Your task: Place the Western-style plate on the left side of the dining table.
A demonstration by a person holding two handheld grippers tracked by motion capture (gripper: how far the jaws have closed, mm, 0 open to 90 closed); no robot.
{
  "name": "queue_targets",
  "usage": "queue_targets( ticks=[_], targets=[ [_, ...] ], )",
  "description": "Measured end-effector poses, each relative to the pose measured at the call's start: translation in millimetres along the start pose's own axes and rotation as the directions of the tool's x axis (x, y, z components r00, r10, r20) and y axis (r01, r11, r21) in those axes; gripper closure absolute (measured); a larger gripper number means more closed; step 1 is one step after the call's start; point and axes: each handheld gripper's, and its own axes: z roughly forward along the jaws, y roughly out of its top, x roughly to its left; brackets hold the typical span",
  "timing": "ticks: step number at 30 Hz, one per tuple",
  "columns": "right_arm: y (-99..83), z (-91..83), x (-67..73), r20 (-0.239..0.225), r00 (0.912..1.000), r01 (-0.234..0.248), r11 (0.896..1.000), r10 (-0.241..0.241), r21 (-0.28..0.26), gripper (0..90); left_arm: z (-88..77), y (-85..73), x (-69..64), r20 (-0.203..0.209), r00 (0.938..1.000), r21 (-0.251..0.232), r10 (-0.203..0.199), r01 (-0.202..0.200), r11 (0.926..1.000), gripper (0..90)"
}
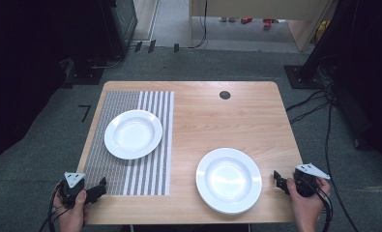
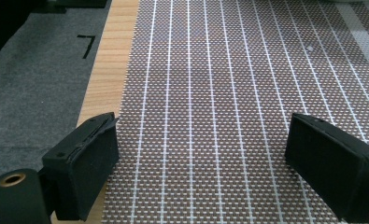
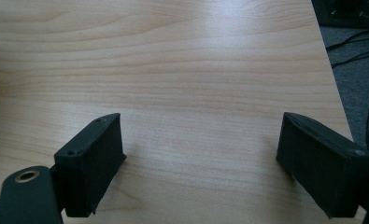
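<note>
A white deep plate rests on a grey woven placemat on the left half of the wooden table. A second white plate sits on bare wood near the front right. My left gripper is held at the front left corner; in the left gripper view it is open over the placemat with nothing between its jaws. My right gripper is just right of the second plate, apart from it. In the right gripper view it is open over bare wood.
A dark round hole marks the table's far side. Cables lie on the grey carpet to the right, and a black tape mark lies on the floor to the left. The table's left edge runs beside the placemat.
</note>
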Motion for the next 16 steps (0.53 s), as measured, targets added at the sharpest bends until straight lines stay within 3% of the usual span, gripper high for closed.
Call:
queue_targets(
  ticks=[3, 16],
  targets=[
    [0.2, 0.7, 3.3, 0.015, 0.9995, 0.027, 1.0, -0.027, 0.011, 14.2, 0.0, 0.0, 0.0, 0.0, 1.0, 0.0, 0.0, 0.0, 1.0, 9.4],
    [0.2, 0.8, 3.7, 0.008, 0.9995, 0.03, 0.999, -0.03, 0.012, 14.3, 0.1, 0.1, 0.1, 0.001, 1.0, 0.0, 0.0, 0.0, 1.0, 9.4]
  ],
)
